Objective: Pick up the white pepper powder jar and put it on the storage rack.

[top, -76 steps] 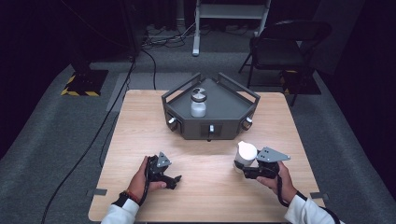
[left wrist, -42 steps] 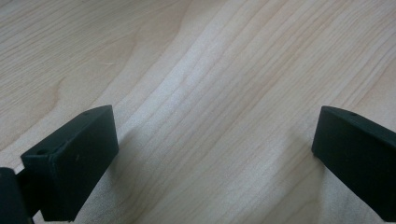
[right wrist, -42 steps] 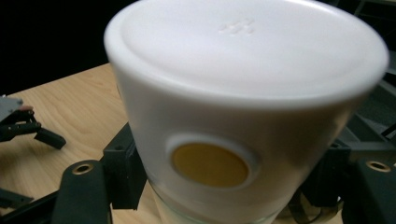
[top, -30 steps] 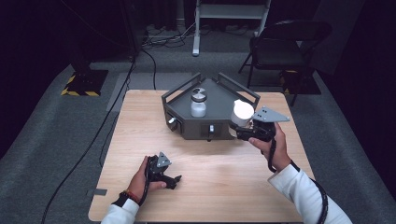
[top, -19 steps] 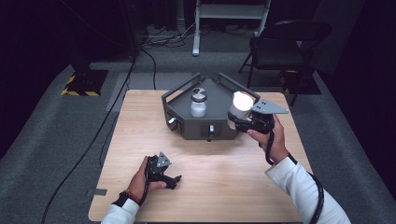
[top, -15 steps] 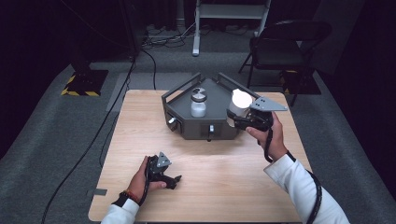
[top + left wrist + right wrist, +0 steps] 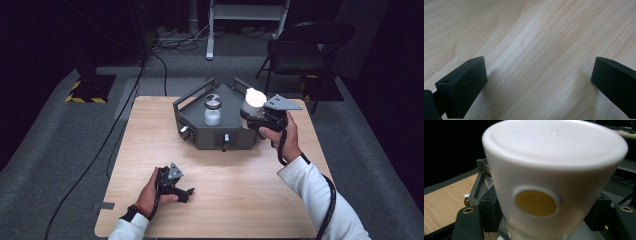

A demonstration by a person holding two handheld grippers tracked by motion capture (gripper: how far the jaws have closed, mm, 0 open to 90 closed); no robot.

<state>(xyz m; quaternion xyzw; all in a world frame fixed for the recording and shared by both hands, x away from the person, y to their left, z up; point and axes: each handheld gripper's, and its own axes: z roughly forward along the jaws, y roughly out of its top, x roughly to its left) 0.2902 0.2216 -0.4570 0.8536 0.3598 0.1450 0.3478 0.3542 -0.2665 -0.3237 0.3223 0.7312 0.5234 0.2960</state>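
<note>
My right gripper is shut on a jar with a wide white cap, held tilted above the right side of the dark grey tray. In the right gripper view the jar looms close, with a round yellow spot on the cap's side and clear glass below; my black jaws stand on either side of it. A second jar with a grey lid stands upright inside the tray. My left gripper rests on the table near the front left, open; its jaws stand wide over bare wood.
The wooden table stands on grey carpet. Behind it are a black chair, a metal stand, floor cables and a yellow-black striped base.
My right gripper has carried the white-capped jar from the table's front right up and away to the tray's right side, then a little leftward. The left gripper has stayed put.
</note>
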